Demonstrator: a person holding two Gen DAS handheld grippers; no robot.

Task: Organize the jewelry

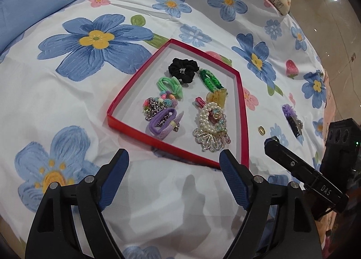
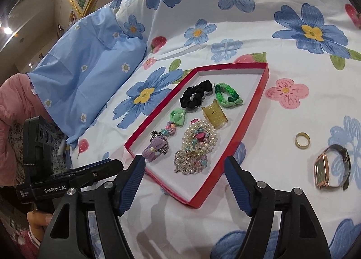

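— Both grippers hang empty, jaws apart: the left gripper (image 1: 173, 164) at the tray's near edge, the right gripper (image 2: 185, 168) just beside it.

— And the jewelry?

— Mostly inside the red tray (image 2: 267, 74) already: black scrunchie (image 2: 195, 93), pearl cluster (image 2: 199, 137). To its right, on the sheet (image 2: 259, 31), lie a gold ring (image 2: 302, 139) and, further right, a watch (image 2: 332, 170).

— So the ring goes next?

— I'd guess so. It's small and flat on soft cloth; best to come straight down and pinch its rim without snagging fabric.
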